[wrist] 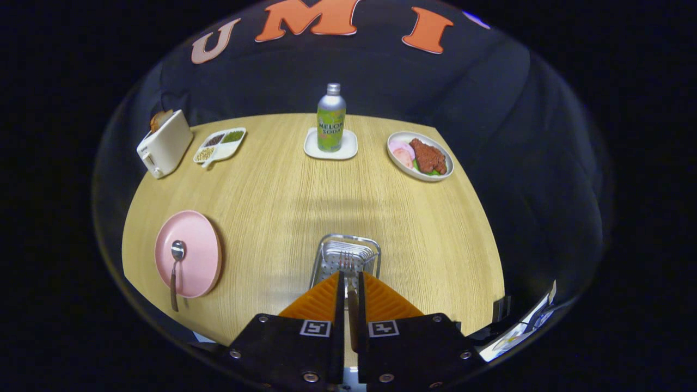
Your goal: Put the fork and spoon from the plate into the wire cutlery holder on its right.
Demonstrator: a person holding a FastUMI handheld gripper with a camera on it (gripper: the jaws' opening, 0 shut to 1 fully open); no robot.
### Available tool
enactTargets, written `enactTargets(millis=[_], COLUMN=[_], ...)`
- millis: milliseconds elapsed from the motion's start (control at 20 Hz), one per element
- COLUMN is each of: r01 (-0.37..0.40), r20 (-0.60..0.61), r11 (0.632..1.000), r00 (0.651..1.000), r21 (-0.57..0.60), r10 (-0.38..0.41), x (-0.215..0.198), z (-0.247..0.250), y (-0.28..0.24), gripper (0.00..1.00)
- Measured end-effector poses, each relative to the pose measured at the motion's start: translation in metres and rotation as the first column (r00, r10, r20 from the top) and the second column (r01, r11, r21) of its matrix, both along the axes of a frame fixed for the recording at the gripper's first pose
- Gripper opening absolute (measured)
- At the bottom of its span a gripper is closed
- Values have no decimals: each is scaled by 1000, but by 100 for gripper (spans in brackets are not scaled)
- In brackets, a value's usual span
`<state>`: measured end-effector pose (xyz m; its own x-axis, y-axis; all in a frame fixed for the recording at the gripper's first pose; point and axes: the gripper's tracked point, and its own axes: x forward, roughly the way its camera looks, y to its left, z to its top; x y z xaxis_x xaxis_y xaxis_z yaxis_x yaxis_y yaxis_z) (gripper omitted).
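Observation:
My gripper (351,279) is shut on the fork (352,313); its brown handle is pinched between the fingers, and its metal tines point forward over the wire cutlery holder (374,251). The holder stands on the wooden table (326,190) just ahead of the fingertips. To the left lies the pink plate (197,239). The spoon (176,267) rests on it, bowl toward the far side, with its brown handle sticking out past the plate's near rim.
At the back of the table stand a white toaster (163,144), a divided snack dish (220,145), a soda bottle (331,117) on a white coaster, and a plate of food (420,156). The table edge curves away close to the right of the holder.

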<state>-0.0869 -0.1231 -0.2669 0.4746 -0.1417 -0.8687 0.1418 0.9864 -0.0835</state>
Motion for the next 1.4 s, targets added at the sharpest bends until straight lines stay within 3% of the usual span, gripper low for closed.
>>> enactTargets(millis=[250,600,750,900,1250,1400], r01=[-16,-97,-125,-130,-150,-196], r20=[275,504,557,622,730,731], r11=[999,995,992,991,989,981], r00=[961,859,824,777,675,669], r21=[38,-15,4,10,-1,-1], r10=[5,92,102,96,103,134], x=[38,63,69,77,96,100], z=[54,114,131,147,174,168], y=[23,64,86,101,136,166], gripper=[19,64,70,83,93,93])
